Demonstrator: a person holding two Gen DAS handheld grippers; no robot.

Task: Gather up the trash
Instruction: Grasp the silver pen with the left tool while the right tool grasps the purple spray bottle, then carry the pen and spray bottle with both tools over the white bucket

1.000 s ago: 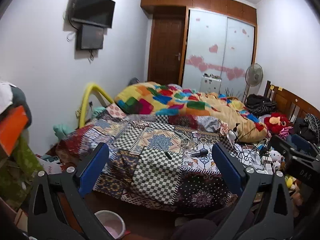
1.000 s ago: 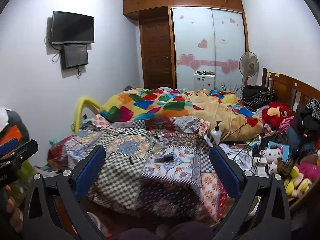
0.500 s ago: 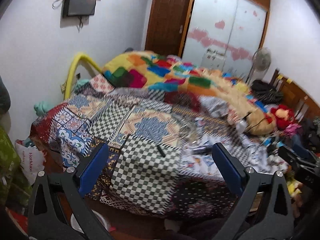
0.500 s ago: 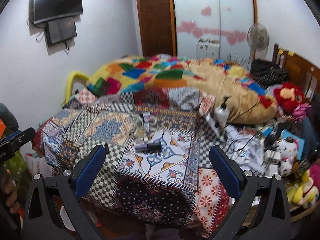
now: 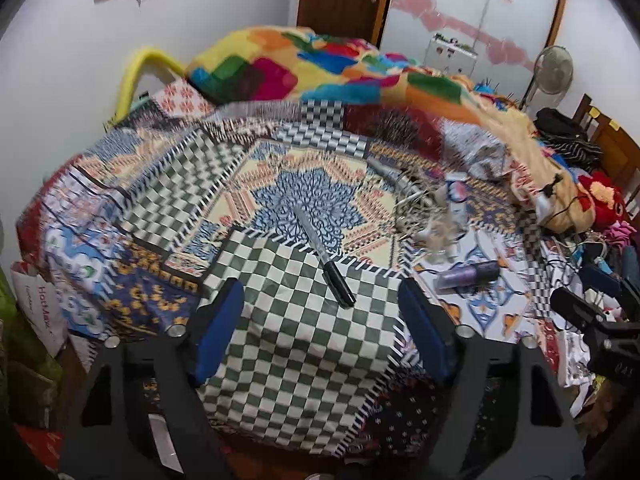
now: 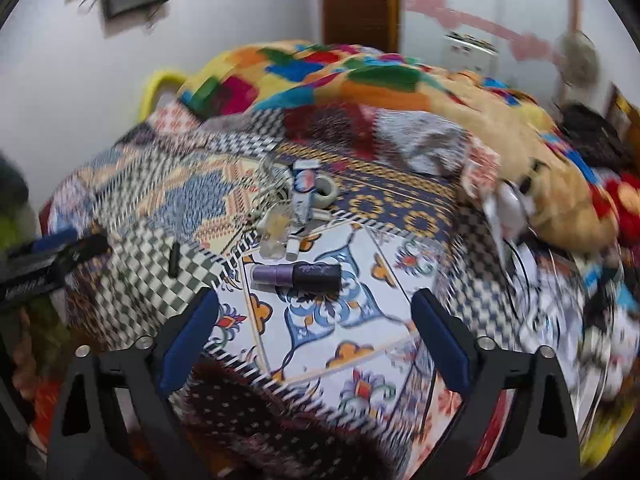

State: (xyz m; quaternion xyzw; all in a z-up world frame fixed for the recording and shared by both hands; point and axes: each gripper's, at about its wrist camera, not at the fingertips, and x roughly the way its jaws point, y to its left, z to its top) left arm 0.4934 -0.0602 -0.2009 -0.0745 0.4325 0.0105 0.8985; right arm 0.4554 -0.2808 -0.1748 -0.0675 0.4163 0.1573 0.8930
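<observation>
1. Left gripper (image 5: 320, 320): blue pads apart, nothing between them. Jaws have just been closing in a bit, so narrower than a second ago but not gripping anything.
2. Right gripper (image 6: 316, 332): pads wide, empty. Also just narrowed slightly, less than the left.
3. Change: both views have dropped from a whole-room look to a steep look down at the near end of the bed (image 5: 280, 352). The wall TV is almost out of frame now and the clutter fills the middle. Right view is smeared with motion.
4. Meaning: this reads as the approach phase, each tool lining up on its own item; nothing collected yet.
5. Left target, likely: pen (image 5: 325, 256), lying diagonally across the checkered patch, just ahead of the pads and between them.
6. Right target, likely: purple tube (image 6: 296, 276), lying crosswise on the white floral patch, just ahead of the pads.
7. Behind it: heap of small trash (image 6: 290, 208) with a tape roll (image 6: 325, 191) touching it.
8. Writing: white bag (image 5: 38, 308) by the left bed corner reads "HotMax" in red. The print on the other tool's body at each frame edge is too blurred to read.
</observation>
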